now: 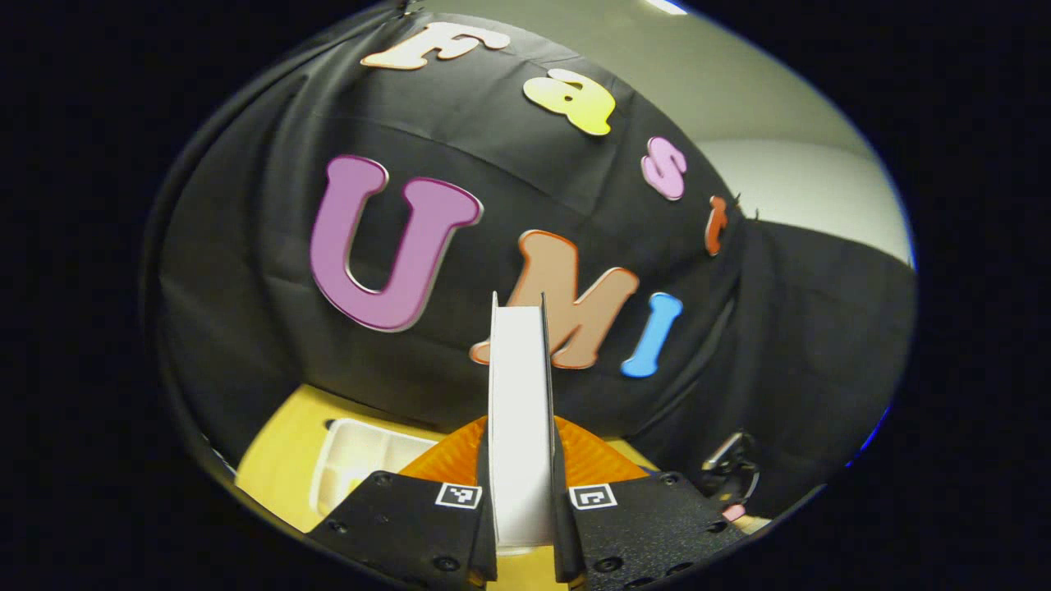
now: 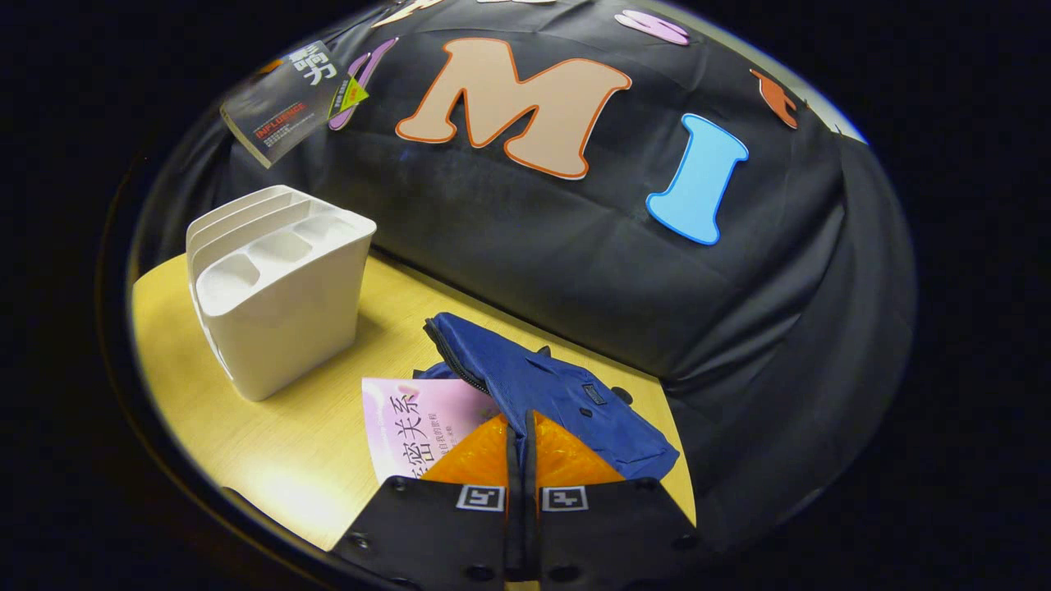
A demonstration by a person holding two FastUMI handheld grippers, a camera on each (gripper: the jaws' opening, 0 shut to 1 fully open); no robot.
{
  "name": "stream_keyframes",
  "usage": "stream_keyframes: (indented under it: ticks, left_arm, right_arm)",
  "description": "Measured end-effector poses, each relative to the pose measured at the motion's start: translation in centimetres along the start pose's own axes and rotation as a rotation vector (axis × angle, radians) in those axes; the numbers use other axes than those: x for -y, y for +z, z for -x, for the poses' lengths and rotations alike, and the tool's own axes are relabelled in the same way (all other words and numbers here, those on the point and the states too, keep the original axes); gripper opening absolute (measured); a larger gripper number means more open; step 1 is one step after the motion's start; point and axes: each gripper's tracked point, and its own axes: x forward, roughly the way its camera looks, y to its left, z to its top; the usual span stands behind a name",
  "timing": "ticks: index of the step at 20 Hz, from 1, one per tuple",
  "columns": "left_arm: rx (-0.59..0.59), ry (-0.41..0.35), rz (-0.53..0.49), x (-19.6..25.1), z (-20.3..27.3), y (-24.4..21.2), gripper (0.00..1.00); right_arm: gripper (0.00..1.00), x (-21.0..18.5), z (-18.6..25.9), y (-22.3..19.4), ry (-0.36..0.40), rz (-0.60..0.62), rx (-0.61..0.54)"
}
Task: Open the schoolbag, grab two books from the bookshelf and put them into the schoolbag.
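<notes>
Above the tabletop, the left tongs clamped a book edge-on while the right tongs pinched the schoolbag flap, which should be lifted wider beside book 1 before lowering it.

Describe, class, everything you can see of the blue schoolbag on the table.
The schoolbag is dark blue, of soft fabric that looks like nylon, and lies slumped on the yellow wooden table near the black cloth wall. Its zipped edge is parted at the end toward the white bookshelf, and a pink-covered book lies at that opening, partly under its flap. A small patch sits on its top face. The right gripper is closed on the bag's fabric.
</notes>
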Motion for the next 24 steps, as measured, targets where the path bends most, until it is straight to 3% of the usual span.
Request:
stream_keyframes:
  ticks: [5,11,18,24]
  left_arm:
    - [-0.045,-0.131,0.187,5.5,-1.7,-8.2,0.24]
    - [-0.156,-0.168,0.380,7.8,-3.0,-18.2,0.24]
    - [-0.175,-0.096,0.512,8.6,-5.6,-26.6,0.24]
    - [-0.132,-0.006,0.600,8.3,-8.9,-29.8,0.24]
  right_arm:
    - [0.03,1.0,-0.2,0.7,-0.016,-0.040,0.032]
    - [0.03,2.4,-0.1,1.3,-0.034,-0.102,0.066]
    - [0.03,2.7,-0.2,1.3,-0.037,-0.117,0.081]
    - [0.03,2.8,0.0,1.0,-0.022,-0.128,0.091]
